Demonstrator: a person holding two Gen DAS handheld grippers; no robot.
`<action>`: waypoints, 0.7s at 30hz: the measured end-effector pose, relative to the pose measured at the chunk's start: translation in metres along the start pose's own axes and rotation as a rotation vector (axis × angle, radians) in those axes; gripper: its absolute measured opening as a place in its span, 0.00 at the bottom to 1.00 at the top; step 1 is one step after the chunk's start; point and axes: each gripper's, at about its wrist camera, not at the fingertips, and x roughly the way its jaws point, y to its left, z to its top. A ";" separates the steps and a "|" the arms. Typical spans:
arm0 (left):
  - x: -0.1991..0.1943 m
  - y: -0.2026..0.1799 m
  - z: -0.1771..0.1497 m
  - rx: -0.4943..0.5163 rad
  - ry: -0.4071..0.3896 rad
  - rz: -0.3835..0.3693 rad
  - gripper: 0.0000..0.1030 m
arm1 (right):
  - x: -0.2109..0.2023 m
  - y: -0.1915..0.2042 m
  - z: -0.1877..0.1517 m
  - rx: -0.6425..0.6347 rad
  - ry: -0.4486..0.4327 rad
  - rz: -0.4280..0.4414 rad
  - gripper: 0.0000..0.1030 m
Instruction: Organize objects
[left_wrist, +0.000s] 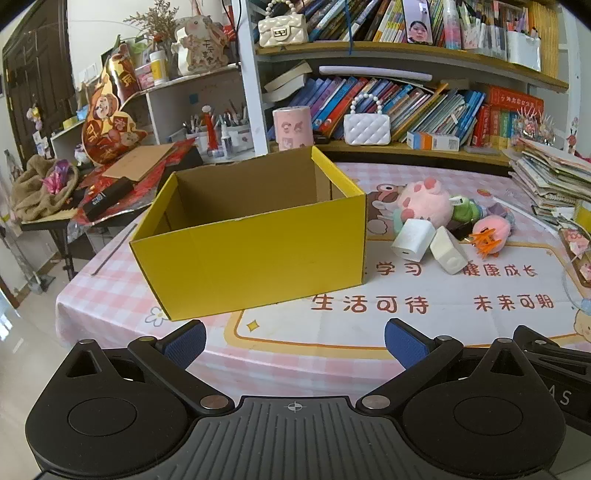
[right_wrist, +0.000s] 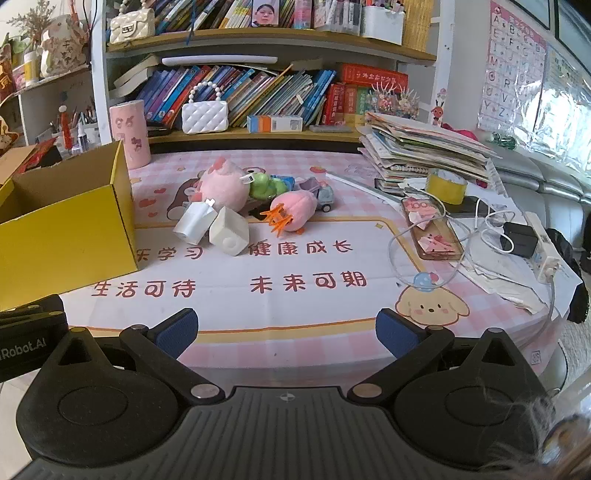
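Your left gripper (left_wrist: 295, 341) and right gripper (right_wrist: 286, 330) both hang wide apart, holding nothing, above the table's near edge. The open yellow box (left_wrist: 255, 254) sits left, its long side running left to right; a toy pile with a pink plush (right_wrist: 225, 186) lies beside it.

Box (left_wrist: 255, 254) stands on the table (left_wrist: 332, 332), toys (left_wrist: 428, 203) heaped right.
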 end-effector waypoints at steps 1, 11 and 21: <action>-0.001 0.000 0.000 -0.001 -0.001 -0.002 1.00 | -0.001 0.000 0.000 0.001 -0.003 -0.003 1.00; -0.004 0.002 0.000 0.001 0.001 -0.017 1.00 | -0.006 0.000 -0.003 0.010 -0.005 -0.021 1.00; -0.001 0.005 0.000 -0.002 0.004 -0.023 1.00 | -0.005 0.004 -0.007 0.024 0.005 -0.016 1.00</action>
